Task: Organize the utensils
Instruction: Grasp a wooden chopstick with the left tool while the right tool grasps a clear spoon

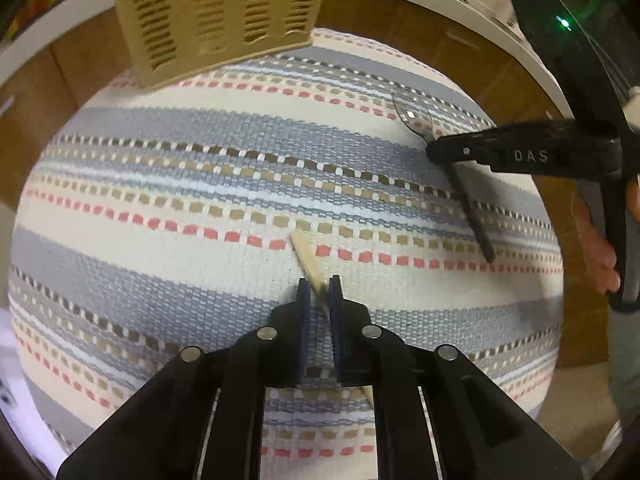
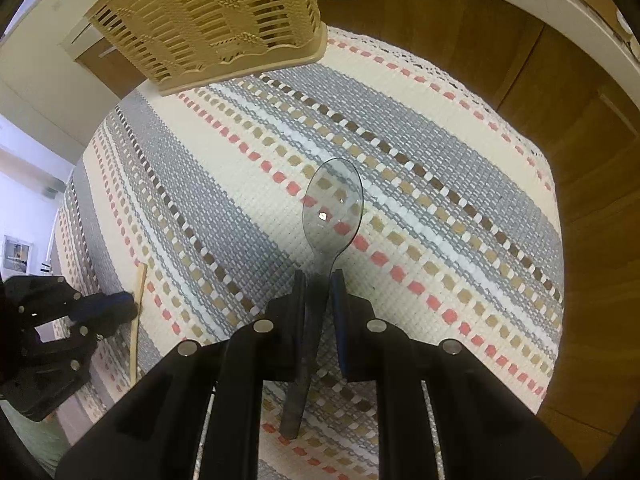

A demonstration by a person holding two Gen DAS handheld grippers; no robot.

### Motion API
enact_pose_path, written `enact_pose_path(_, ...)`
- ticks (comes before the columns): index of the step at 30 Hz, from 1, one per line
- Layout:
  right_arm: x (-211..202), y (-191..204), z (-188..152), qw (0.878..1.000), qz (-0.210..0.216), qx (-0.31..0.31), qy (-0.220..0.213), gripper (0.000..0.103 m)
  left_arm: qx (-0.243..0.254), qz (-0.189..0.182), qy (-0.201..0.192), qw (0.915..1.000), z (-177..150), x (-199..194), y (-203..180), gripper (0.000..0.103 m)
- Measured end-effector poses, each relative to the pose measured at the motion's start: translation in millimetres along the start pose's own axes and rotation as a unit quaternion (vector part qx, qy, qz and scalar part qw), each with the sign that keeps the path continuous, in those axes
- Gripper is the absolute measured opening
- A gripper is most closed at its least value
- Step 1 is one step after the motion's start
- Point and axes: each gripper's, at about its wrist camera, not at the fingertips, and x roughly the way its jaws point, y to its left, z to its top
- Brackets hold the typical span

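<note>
My left gripper [image 1: 319,285] is shut on a thin wooden stick [image 1: 306,254] lying on the striped mat [image 1: 180,184]; the stick also shows in the right wrist view [image 2: 138,308], with the left gripper [image 2: 124,306] at it. My right gripper [image 2: 318,280] is shut on the neck of a clear grey plastic spoon [image 2: 334,204], bowl pointing forward over the mat. In the left wrist view the right gripper [image 1: 436,148] holds the spoon [image 1: 412,116] at the mat's right side. A tan slotted plastic basket [image 1: 216,12] stands at the mat's far edge and also shows in the right wrist view [image 2: 208,20].
The striped woven mat [image 2: 440,200] covers a wooden table [image 2: 580,160]. A white curved edge [image 1: 480,4] runs behind the table. A person's hand [image 1: 600,256] holds the right gripper's handle at the right.
</note>
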Motion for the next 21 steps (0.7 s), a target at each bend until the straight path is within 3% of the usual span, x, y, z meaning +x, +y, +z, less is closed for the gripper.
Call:
enact_pose_path(4,0.6,-0.5,5.9,1.0,0.019,0.011,0.016,0.026,0.006,0.039,0.011,0.9991,-3.2,-2.8,-15.0,0.009)
enact_pose_path(10,5.2,10.7,14.3,1.0,-0.012,-0.002,0.014,0.026,0.012,0.062,0.018,0.9978,13.7,2.6,-21.1,0.007)
enact_pose_path(14,7.7,23.9,12.3,0.997,-0.06,-0.039,0.001,0.01,0.019,0.072,0.009,0.9972,19.8,5.2,-23.3,0.004)
enact_pose_path(21,7.8,19.0,13.4,0.999,-0.041,-0.019,-0.006,0.01,-0.042,0.057,-0.048,0.9963,55.1,5.2,1.3,0.001)
